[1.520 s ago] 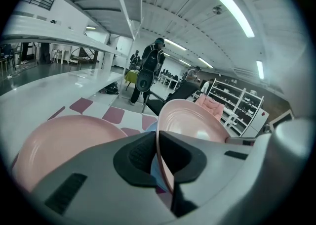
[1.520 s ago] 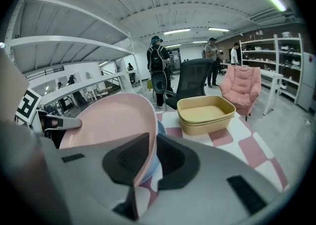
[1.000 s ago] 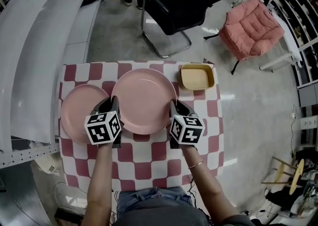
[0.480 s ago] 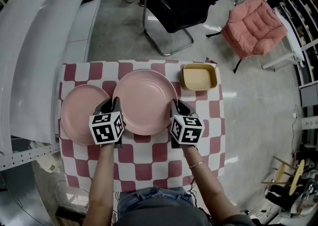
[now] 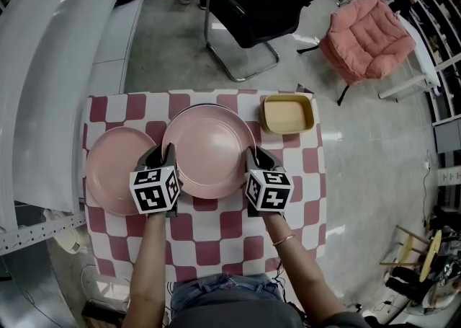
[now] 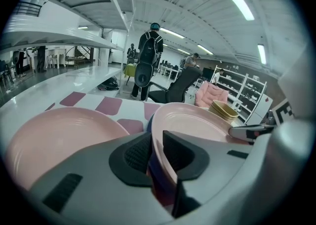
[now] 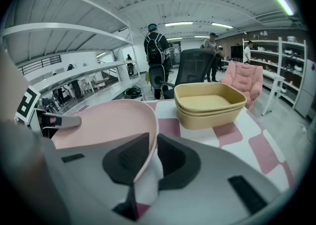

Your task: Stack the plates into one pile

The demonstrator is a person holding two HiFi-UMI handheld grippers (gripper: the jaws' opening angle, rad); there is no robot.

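Observation:
A large pink plate (image 5: 207,148) lies in the middle of the checked table (image 5: 216,229), with a dark rim showing under its far edge. My left gripper (image 5: 163,152) is at its left rim and my right gripper (image 5: 256,153) at its right rim. In the left gripper view the plate's rim (image 6: 192,120) stands between the jaws of the left gripper (image 6: 157,152), which are opening, and a dark blue edge shows beside it. The right gripper (image 7: 152,157) is shut on the plate's rim (image 7: 103,120). A second pink plate (image 5: 119,168) (image 6: 59,135) lies at the left.
Stacked yellow rectangular trays (image 5: 287,113) (image 7: 210,103) stand at the table's far right corner. A black chair (image 5: 266,9) and a pink cushioned chair (image 5: 367,34) stand beyond the table. A white counter (image 5: 43,67) runs along the left. People stand in the background.
Both grippers and the large plate have stayed almost in place, drifting only slightly to the left. A dark rim now shows along the plate's far edge.

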